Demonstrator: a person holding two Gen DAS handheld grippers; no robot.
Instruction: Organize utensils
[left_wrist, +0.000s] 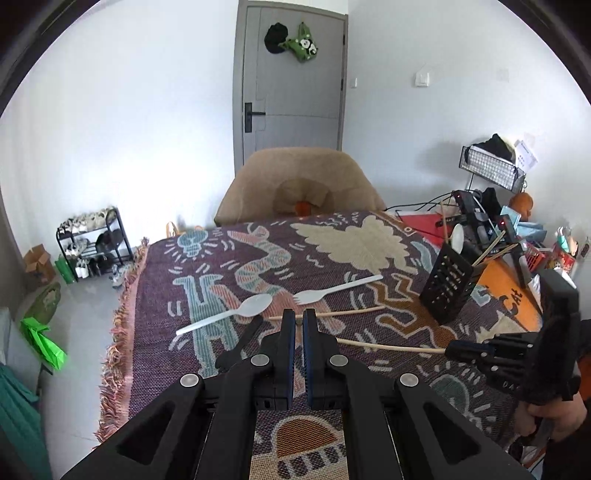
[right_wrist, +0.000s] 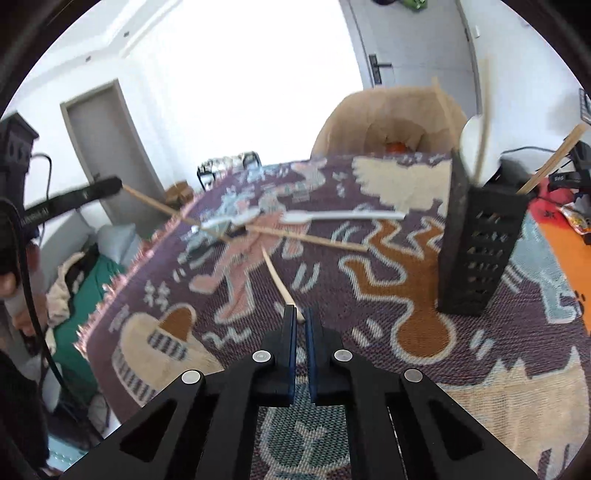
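Observation:
A black slotted utensil holder (left_wrist: 447, 286) (right_wrist: 476, 247) stands at the right of the table, holding a white spoon and several chopsticks. A white plastic spoon (left_wrist: 229, 314) and a white plastic fork (left_wrist: 336, 288) (right_wrist: 343, 216) lie on the patterned cloth. My left gripper (left_wrist: 299, 319) is shut on one wooden chopstick (left_wrist: 347, 313) (right_wrist: 155, 205). My right gripper (right_wrist: 300, 314) (left_wrist: 452, 349) is shut on another chopstick (right_wrist: 279, 280) (left_wrist: 388, 346), just above the cloth. A further chopstick (right_wrist: 306, 238) lies beside the fork.
A tan padded chair (left_wrist: 299, 184) stands behind the table. Clutter, cables and a wire basket (left_wrist: 491, 168) fill the right side. The cloth's fringed edge (left_wrist: 118, 332) hangs at the left, above a shoe rack (left_wrist: 92, 243) on the floor.

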